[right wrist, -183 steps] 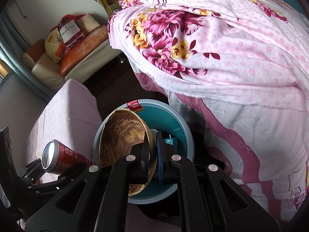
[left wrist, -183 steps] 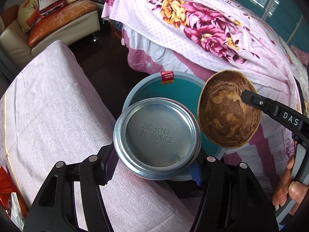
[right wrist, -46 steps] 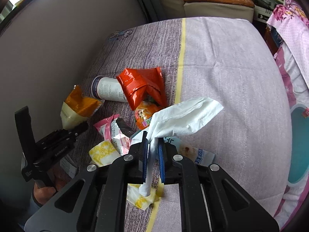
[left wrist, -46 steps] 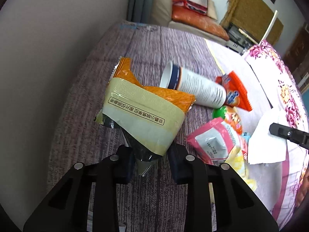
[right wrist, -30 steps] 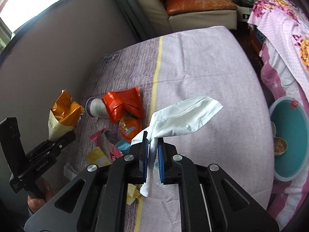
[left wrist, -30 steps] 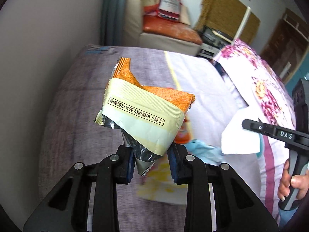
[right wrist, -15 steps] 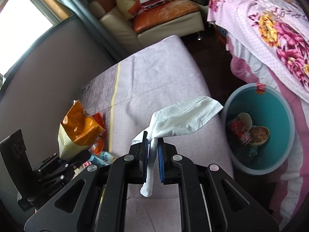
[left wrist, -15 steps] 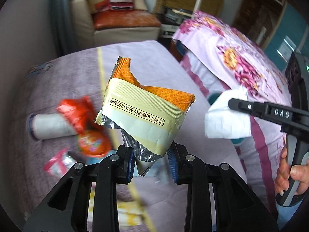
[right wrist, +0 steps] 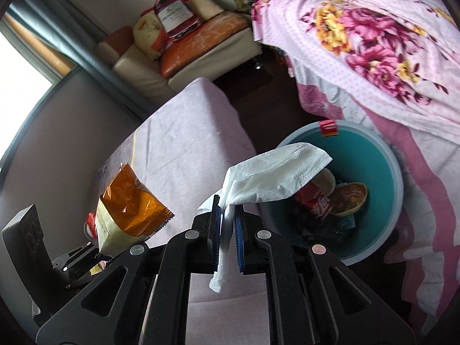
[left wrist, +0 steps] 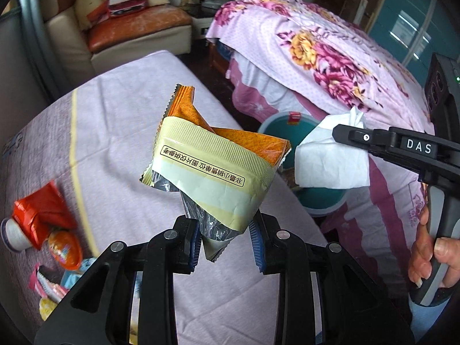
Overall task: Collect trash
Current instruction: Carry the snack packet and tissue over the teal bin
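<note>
Snack wrapper [left wrist: 215,172] pinched in left gripper [left wrist: 224,241]; tissue [right wrist: 270,172] pinched in right gripper [right wrist: 227,230].

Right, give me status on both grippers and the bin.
Left hand-held gripper shut on snack wrapper. Right hand-held gripper shut on tissue. Teal bin ahead, path clear.
</note>
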`<state>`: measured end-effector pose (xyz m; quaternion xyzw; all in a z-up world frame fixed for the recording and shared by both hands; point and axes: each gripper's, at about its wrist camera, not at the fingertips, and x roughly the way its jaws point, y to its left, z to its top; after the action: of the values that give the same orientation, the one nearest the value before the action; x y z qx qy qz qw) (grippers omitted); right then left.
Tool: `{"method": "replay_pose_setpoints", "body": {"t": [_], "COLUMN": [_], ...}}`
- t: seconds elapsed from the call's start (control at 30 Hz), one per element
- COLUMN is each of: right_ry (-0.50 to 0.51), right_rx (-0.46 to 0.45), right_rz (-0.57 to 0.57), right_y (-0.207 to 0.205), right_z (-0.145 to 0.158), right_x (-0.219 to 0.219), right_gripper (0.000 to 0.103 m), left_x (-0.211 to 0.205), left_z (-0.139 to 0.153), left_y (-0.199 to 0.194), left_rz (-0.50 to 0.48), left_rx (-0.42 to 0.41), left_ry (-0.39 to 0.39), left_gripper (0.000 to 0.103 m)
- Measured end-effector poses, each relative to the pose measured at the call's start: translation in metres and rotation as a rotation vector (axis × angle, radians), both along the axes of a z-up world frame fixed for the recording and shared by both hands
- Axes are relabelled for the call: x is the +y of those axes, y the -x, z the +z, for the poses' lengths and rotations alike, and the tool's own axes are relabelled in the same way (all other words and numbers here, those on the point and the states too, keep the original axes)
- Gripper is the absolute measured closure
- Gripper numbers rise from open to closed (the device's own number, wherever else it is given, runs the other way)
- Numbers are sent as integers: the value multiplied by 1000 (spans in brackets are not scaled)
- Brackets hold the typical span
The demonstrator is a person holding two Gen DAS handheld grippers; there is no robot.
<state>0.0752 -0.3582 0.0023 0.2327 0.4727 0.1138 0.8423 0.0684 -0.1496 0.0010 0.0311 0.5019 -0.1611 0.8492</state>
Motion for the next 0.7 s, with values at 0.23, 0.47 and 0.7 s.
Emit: {"method": "replay_pose_setpoints", "body": {"t": [0.23,0.47,0.7], "right_ry": [-7,-4,-2], "right_rx": [3,16,24], "right_rz": [-105,-154,-182], "right_y": [1,0,-2], "right_z": [-9,-18,-24], "right_x": [-55,-89,-107], "right_gripper": [94,94,94], "left_x": [-56,-100,-121], "left_z": [-12,-23,-35], "left_y": [-13,-23,-30], "left_rz": [-91,-160,-195], "left_rx": [24,42,64], "left_ry": [-31,-50,-56], "left_gripper": [73,73,73]}}
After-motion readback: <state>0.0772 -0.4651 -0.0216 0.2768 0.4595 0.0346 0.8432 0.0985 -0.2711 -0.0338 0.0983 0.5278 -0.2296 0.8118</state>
